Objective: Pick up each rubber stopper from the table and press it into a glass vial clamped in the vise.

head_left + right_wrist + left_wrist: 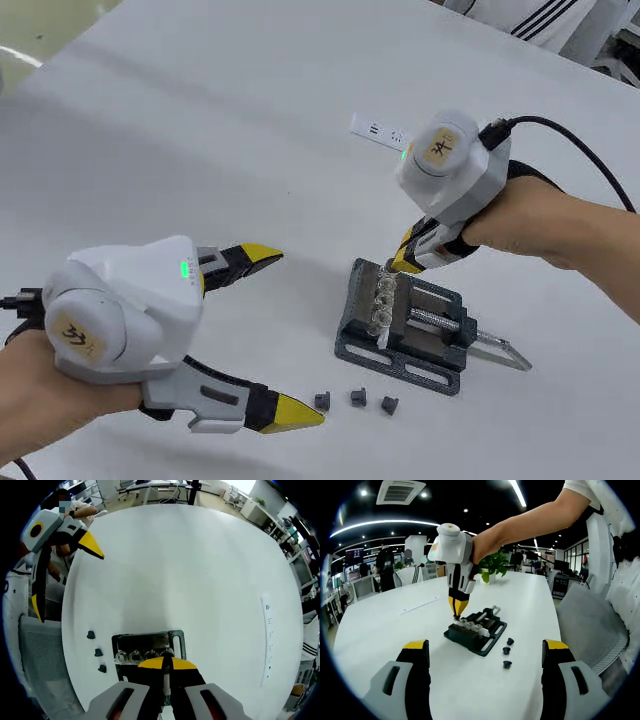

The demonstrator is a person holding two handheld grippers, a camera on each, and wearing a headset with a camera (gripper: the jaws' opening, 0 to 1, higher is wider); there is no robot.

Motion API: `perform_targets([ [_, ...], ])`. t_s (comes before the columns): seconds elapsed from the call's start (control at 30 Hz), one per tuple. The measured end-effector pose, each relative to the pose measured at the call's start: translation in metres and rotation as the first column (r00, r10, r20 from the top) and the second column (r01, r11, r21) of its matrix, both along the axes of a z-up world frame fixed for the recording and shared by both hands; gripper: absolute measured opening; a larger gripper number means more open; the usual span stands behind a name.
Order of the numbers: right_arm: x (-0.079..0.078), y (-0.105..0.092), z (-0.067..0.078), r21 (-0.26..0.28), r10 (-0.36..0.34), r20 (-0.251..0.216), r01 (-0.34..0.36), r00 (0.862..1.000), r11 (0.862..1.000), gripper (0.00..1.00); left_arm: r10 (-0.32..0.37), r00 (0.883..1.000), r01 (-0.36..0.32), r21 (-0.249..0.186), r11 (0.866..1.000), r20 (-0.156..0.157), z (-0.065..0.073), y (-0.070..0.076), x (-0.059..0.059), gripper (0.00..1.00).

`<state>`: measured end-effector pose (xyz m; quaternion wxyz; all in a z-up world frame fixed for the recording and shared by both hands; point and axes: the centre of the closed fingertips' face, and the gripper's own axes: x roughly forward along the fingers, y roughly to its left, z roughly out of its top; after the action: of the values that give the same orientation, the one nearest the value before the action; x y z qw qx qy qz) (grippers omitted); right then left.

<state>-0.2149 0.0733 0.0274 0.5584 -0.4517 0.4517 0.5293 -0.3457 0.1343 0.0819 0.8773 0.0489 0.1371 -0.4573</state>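
A dark vise (440, 355) (490, 632) (150, 640) clamps a row of clear glass vials (381, 302) (135, 656). My right gripper (400, 266) (166, 664) is shut, and its yellow tips point down onto the vial at the row's far end. I see nothing between its tips. Three dark rubber stoppers (358, 397) (506, 650) (98, 652) lie in a line on the table near the vise. My left gripper (283, 332) (485, 647) hovers wide open to the left of the vise, holding nothing. It also appears at the upper left of the right gripper view (62, 577).
A white power strip (378, 130) (267, 640) lies on the white table (200, 120) beyond the vise. The vise's screw handle (500, 348) sticks out to the right. A grey chair (590, 620) stands at the table's edge.
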Motion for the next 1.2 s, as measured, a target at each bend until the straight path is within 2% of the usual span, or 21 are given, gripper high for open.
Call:
perform_targets([
  [0.1, 0.001, -0.001, 0.001, 0.002, -0.001, 0.004, 0.001, 1.000, 1.000, 0.00, 0.001, 1.000, -0.001, -0.002, 1.000, 0.000, 0.000, 0.001, 0.000, 0.92],
  [0.37, 0.005, -0.003, 0.014, 0.044, -0.019, 0.022, 0.018, 1.000, 0.999, 0.00, -0.003, 1.000, 0.003, 0.003, 1.000, -0.003, -0.002, 0.001, -0.001, 0.92],
  [0.57, 0.004, -0.004, 0.022, 0.078, -0.022, 0.040, 0.018, 0.999, 0.997, 0.04, -0.014, 1.000, 0.014, 0.009, 1.000, -0.005, -0.003, -0.001, -0.002, 0.92],
  [0.87, -0.008, -0.017, 0.033, 0.145, -0.055, 0.052, 0.047, 0.997, 0.988, 0.11, -0.038, 0.999, 0.038, 0.031, 0.999, -0.016, -0.006, -0.003, -0.006, 0.91],
  [1.2, -0.032, -0.039, 0.049, 0.259, -0.131, 0.051, 0.113, 0.990, 0.959, 0.17, -0.071, 0.997, 0.073, 0.072, 0.995, -0.036, -0.014, -0.005, -0.012, 0.87],
])
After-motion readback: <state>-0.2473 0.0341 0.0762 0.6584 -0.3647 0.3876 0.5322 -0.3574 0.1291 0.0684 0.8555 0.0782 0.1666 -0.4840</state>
